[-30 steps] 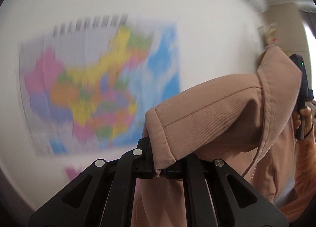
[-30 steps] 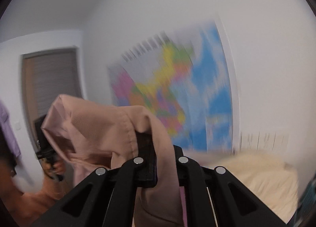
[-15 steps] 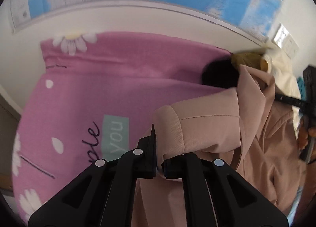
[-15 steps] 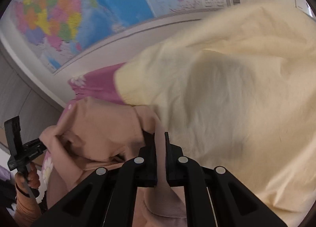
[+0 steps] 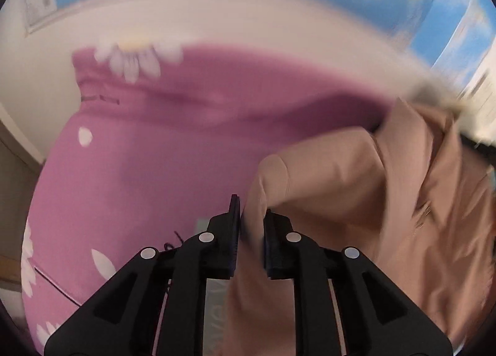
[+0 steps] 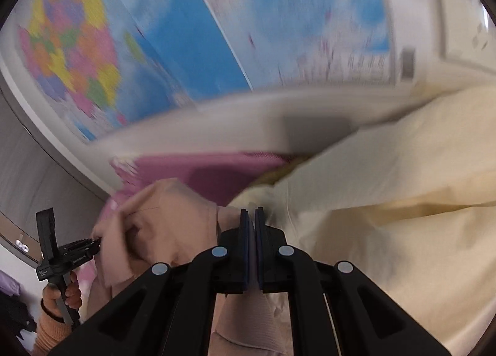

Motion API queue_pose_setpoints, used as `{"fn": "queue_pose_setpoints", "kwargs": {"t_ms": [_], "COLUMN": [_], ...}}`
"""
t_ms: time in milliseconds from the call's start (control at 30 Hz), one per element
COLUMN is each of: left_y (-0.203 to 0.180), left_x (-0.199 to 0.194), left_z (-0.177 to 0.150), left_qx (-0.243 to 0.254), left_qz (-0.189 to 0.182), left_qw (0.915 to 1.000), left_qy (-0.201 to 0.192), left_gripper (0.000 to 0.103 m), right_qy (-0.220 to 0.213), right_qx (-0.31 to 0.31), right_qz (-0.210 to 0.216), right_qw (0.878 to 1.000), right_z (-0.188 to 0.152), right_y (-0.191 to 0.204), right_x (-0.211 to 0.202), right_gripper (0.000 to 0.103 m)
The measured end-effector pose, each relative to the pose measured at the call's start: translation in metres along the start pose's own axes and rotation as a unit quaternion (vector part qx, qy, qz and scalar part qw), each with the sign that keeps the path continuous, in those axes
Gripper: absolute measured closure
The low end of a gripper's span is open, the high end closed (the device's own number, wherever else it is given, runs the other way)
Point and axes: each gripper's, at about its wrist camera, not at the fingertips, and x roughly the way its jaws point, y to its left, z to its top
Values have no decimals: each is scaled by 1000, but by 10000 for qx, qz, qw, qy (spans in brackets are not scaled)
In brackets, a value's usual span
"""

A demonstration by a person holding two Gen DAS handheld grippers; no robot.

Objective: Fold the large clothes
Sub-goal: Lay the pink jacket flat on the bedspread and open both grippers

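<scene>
Lowered from the map to the bed, left gripper (image 5: 251,233) has just been opening around the tan garment (image 5: 356,188); right gripper (image 6: 251,233) stays clenched on it.

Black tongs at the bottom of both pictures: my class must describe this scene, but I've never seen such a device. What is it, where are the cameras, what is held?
No robot here: a person holds a tool with two-finger tongs in each hand, each carrying a wide-angle camera looking along its fingers. One picture is from the left tongs, the other from the right tongs. A peach garment hangs between them over a pink daisy-print cover, beside a cream cloth. The right tongs pinch it shut; the left have just been opening, cloth between them.
</scene>
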Motion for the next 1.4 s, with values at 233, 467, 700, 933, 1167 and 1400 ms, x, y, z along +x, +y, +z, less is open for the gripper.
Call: {"fn": "queue_pose_setpoints", "kwargs": {"t_ms": [233,467,700,933,1167,1400], "left_y": [10,-48,-106,-108,-120,-127], "left_x": [-17,-59,21,40,23,-33], "left_z": [0,-18,-23,33,23,-23], "left_qx": [85,1388,1783,1137,1328,1761], "left_qz": [-138,-744,-1173,-1160,-608,-945], "left_qw": [9989,9840,9768,9867,9883,9774], "left_qy": [-443,-831,154,21,-444,-691], "left_gripper": [47,31,62,78,47,42], "right_qy": [110,241,994,-100,276,-341], "right_qx": [-232,-1002,-1016,-924,-414,-55], "right_qz": [-25,-341,-508,-922,-1256,-369], "right_qw": [9997,9941,9885,9914,9908,9987], "right_z": [-7,-66,-124,-67,-64,-133], "right_y": [2,-3,-13,-10,-47,-68], "right_x": [-7,-65,-40,-93,-67,-159], "right_gripper": [28,21,101,102,72,25]}}
